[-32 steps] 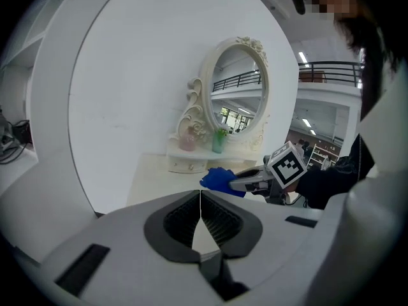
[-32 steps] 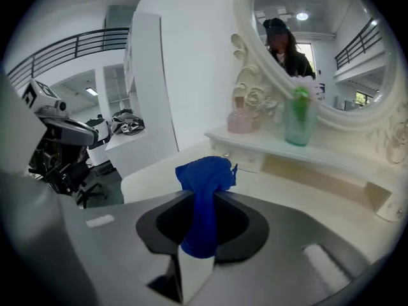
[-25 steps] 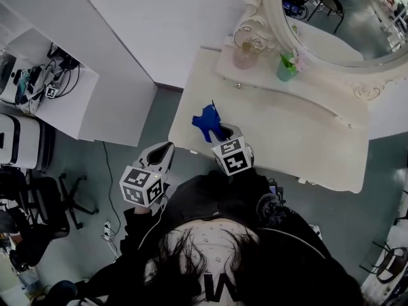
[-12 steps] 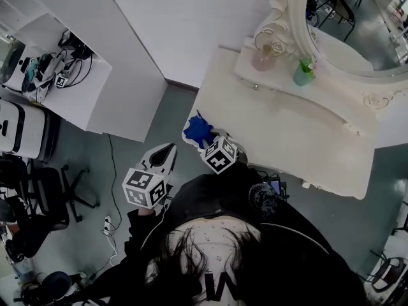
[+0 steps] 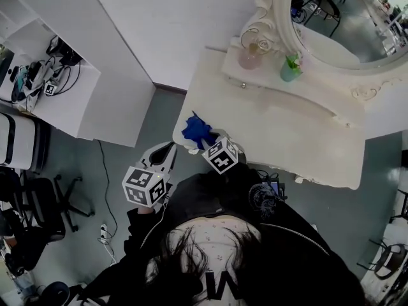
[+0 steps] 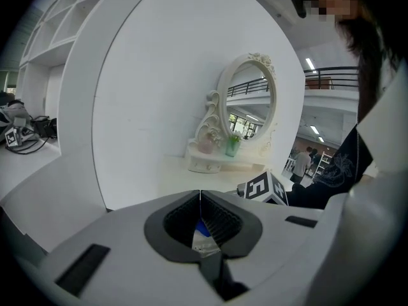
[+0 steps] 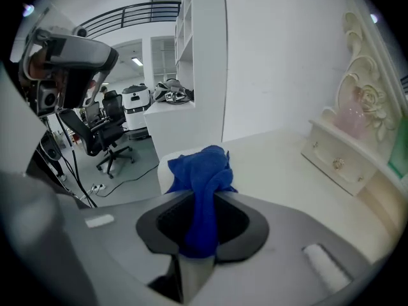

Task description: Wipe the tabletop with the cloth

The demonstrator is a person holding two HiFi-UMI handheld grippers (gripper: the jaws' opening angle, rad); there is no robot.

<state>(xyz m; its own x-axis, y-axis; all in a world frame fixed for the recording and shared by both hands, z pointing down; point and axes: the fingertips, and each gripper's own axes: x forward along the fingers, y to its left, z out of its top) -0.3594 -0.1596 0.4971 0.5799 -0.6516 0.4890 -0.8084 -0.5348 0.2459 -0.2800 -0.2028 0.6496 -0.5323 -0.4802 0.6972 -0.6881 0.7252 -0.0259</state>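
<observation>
Right gripper view shows the blue cloth (image 7: 203,174) caught between the two jaws of the right gripper (image 7: 203,203), which are clenched on a fold of it. The rest of the cloth is bunched in a heap just ahead of the jaws, on the near left corner of the cream tabletop (image 7: 287,164), close to the edge. In the head view the cloth (image 5: 195,131) sits at that same corner of the tabletop (image 5: 280,129), with the right gripper (image 5: 205,142) reaching in from the person's side and its marker cube just behind.

The left gripper (image 5: 168,148) is off the table, over the grey floor (image 5: 127,171), just left of the right one and apart from the cloth. In the left gripper view its jaws are pressed together at the tips (image 6: 201,195) with nothing grasped; a bit of blue shows through the gap behind them.

At the far side of the tabletop stand a pink glass vase (image 5: 248,57) and a green cup (image 5: 289,72), in front of an oval mirror (image 5: 331,30) in an ornate white frame. To the left is a white desk (image 5: 64,101) with cables on it, and a black office chair (image 5: 48,203) stands on the floor below it.
</observation>
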